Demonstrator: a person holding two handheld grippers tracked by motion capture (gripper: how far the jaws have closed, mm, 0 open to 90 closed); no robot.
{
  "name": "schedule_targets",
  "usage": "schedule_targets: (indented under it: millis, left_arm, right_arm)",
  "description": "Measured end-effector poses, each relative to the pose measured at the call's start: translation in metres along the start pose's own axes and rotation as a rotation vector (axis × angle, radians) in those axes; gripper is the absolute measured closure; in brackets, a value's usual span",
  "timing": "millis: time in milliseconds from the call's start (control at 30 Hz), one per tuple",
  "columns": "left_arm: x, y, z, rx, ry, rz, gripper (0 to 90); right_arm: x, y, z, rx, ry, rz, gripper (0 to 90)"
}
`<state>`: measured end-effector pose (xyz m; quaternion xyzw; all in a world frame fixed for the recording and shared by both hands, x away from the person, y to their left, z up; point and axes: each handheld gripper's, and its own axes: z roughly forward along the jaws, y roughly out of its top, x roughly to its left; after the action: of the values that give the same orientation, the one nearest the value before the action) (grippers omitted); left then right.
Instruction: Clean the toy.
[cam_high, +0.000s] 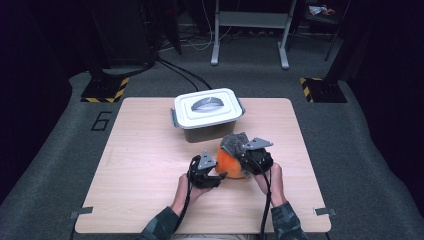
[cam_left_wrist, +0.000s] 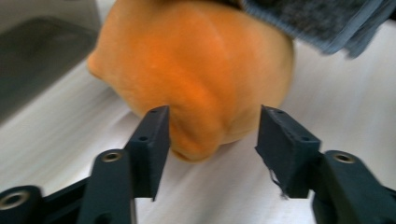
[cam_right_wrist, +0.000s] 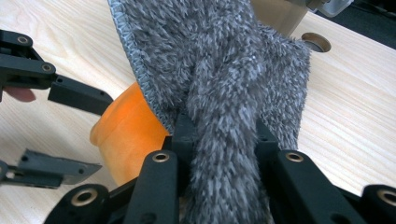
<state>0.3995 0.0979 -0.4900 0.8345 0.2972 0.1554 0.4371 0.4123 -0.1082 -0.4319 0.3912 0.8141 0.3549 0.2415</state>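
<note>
Right gripper (cam_high: 248, 152) is clamped on the grey cloth (cam_high: 235, 141). In the right gripper view (cam_right_wrist: 224, 140) a thick fold of the shaggy pile is pinched between the jaws, and the rest of the cloth (cam_right_wrist: 219, 60) fans out toward 12 o'clock, above and beyond the tips.

The grey cloth drapes over the top of the orange cloth (cam_high: 230, 162), a rounded bundle sitting on the table (cam_high: 140, 165) at about 5 o'clock from the lidded container (cam_high: 207, 112). In the right gripper view the orange cloth (cam_right_wrist: 126, 135) shows at 9 o'clock of the jaws, under the edge of the grey one.

Left gripper (cam_high: 214, 172) is wide open and holds nothing. It sits at 9 o'clock of the orange bundle in the high view. In the left gripper view (cam_left_wrist: 212, 135) the orange cloth (cam_left_wrist: 196, 70) is dead ahead at 12 o'clock, and its lower bulge reaches down between the two jaw tips. The left jaw's tip looks to be touching or just shy of the fabric; the view is soft with blur, so I cannot tell which. The right jaw stands apart from it. The grey cloth (cam_left_wrist: 322, 21) crosses at 1 o'clock in that view, lying on top of the orange.

Both hands (cam_high: 270, 182) grip the tools near the table's near edge.
</note>
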Motion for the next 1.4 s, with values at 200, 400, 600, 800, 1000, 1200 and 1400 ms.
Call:
schedule_targets:
  millis: [200,400,600,800,1000,1200,1400]
  left_arm:
    - [-0.001,-0.003,0.007,-0.022,0.024,0.015,58.9]
    - [0.0,0.001,0.004,-0.029,-0.012,0.0,76.0]
    - [0.003,0.011,-0.007,-0.067,-0.086,-0.076,77.5]
    - [-0.001,0.015,-0.008,-0.063,-0.106,-0.076,77.3]
    - [0.002,0.011,-0.006,-0.059,-0.11,-0.101,77.3]
    - [0.003,0.009,-0.005,-0.063,-0.113,-0.114,77.1]
    - [0.002,0.008,-0.004,-0.065,-0.114,-0.107,76.9]
  right_arm:
    - [-0.002,-0.001,0.0,-0.009,0.006,0.011,70.2]
    - [-0.008,-0.004,-0.007,-0.049,0.014,0.047,69.9]
    - [-0.005,0.001,-0.029,-0.112,0.019,0.047,70.0]
    - [0.01,0.005,-0.022,-0.08,0.048,0.003,70.0]
    - [0.01,0.001,-0.01,-0.051,0.006,-0.011,70.3]
    - [-0.005,-0.008,-0.01,-0.034,-0.041,0.031,70.3]
    - [-0.02,-0.021,-0.009,-0.014,-0.062,0.078,70.3]
